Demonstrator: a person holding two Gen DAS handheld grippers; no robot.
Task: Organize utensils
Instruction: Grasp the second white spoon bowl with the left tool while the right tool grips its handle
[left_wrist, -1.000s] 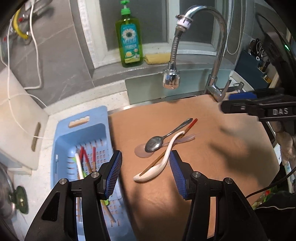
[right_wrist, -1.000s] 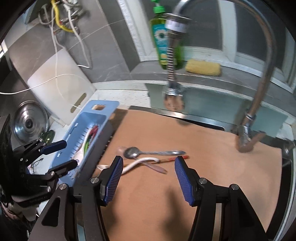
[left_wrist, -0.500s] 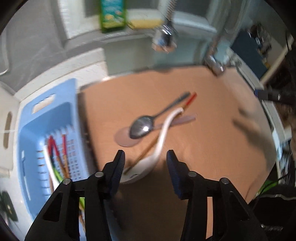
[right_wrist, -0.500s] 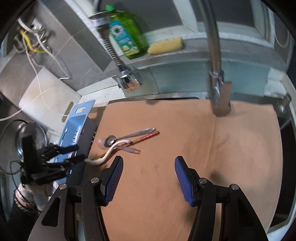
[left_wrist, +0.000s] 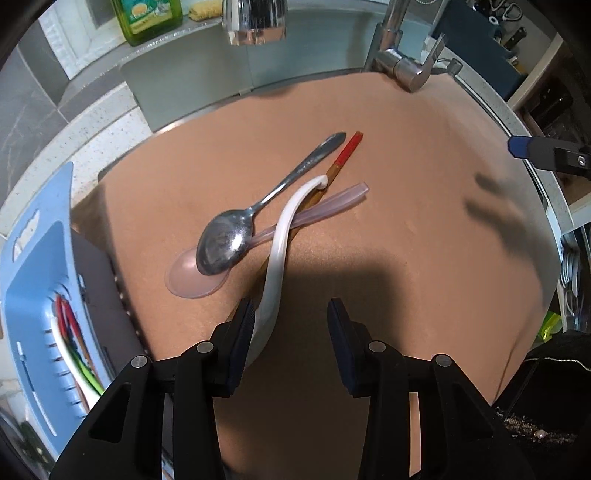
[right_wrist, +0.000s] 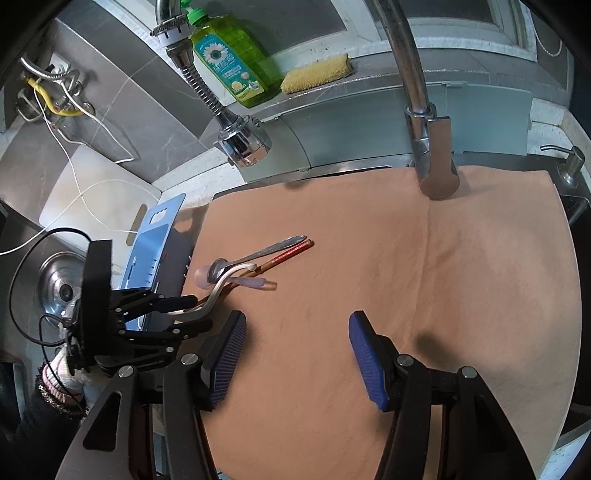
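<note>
While the left tongs (left_wrist: 291, 321) stand wide apart with nothing pinched, their ribbed blue pads straddle the bowl end of a glossy white spoon (left_wrist: 282, 236); the left pad sits right against that bowl, though whether it touches I cannot tell. The white spoon's curved handle arches up and away over a small heap of utensils on a tan, felt-like mat (left_wrist: 424, 229) covering the tabletop. Just beyond lies a shiny metal spoon (left_wrist: 236, 240), its oval bowl resting on the round bowl of a frosted, see-through plastic spoon (left_wrist: 192, 278), whose flat handle runs off to the right under the white one. A slim wooden chopstick with a red end (left_wrist: 345, 155) lies beside the metal handle. To the left, a pale blue slotted plastic basket (left_wrist: 26, 295) holds several red, green and white sticks. The right tongs (right_wrist: 297, 341) hang wide apart and empty over bare mat, well apart from the heap. Farther back rise a chrome faucet (right_wrist: 417, 96), a green soap bottle (right_wrist: 229, 59) and a yellow sponge (right_wrist: 317, 72).
</note>
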